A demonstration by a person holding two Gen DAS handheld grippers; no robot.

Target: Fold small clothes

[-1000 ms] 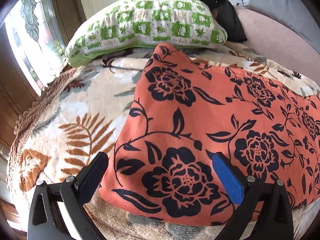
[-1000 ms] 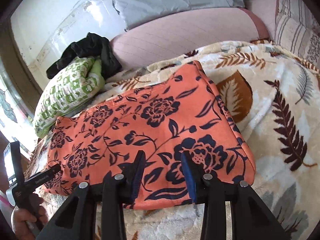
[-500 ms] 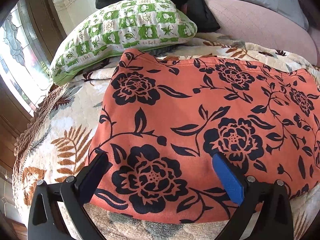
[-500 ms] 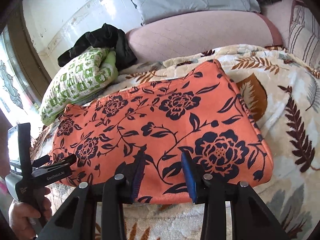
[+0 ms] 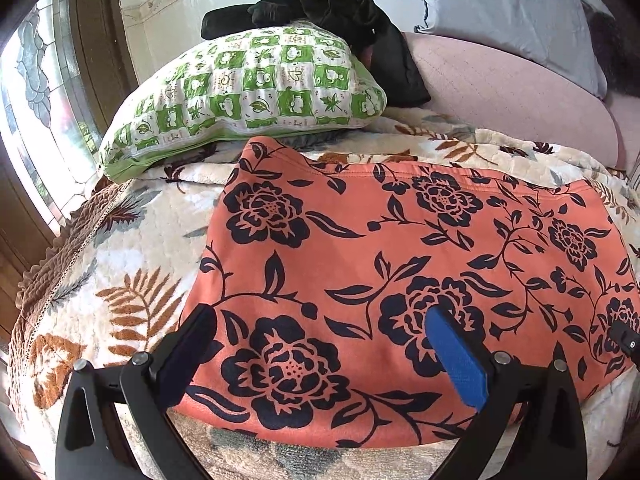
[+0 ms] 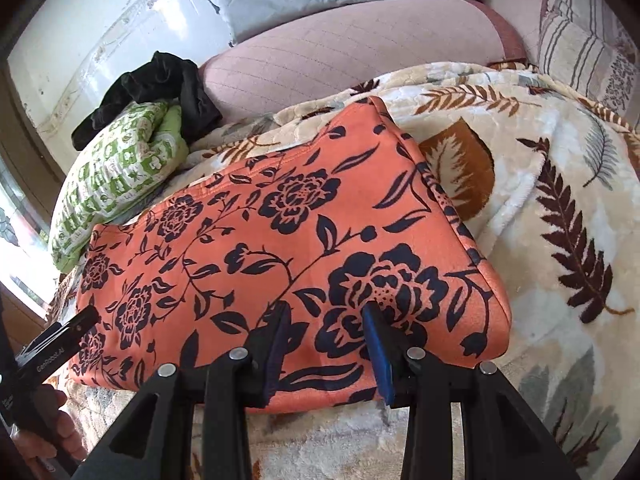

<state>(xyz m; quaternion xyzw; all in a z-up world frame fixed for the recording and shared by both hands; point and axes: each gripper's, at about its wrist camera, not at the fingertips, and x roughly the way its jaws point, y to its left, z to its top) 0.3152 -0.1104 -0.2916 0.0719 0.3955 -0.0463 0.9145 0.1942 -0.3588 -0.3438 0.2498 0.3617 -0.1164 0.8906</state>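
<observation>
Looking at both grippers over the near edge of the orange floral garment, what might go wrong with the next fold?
The orange floral garment lies on a plush blanket, so a gripper closing on its near edge may pinch blanket too. The left gripper stands wide open while the right gripper is narrower; uneven grabs could skew the fold. A far corner lies close to the green pillow and might snag.

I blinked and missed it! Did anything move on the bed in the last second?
Hardly. Both cameras shifted a little, so the orange flowered cloth sits differently in view, but it lies flat on the leaf blanket as before. The left claw stays wide open, and the right claw stays narrowly open above the cloth's near edge. Nothing was grabbed or let go.
</observation>
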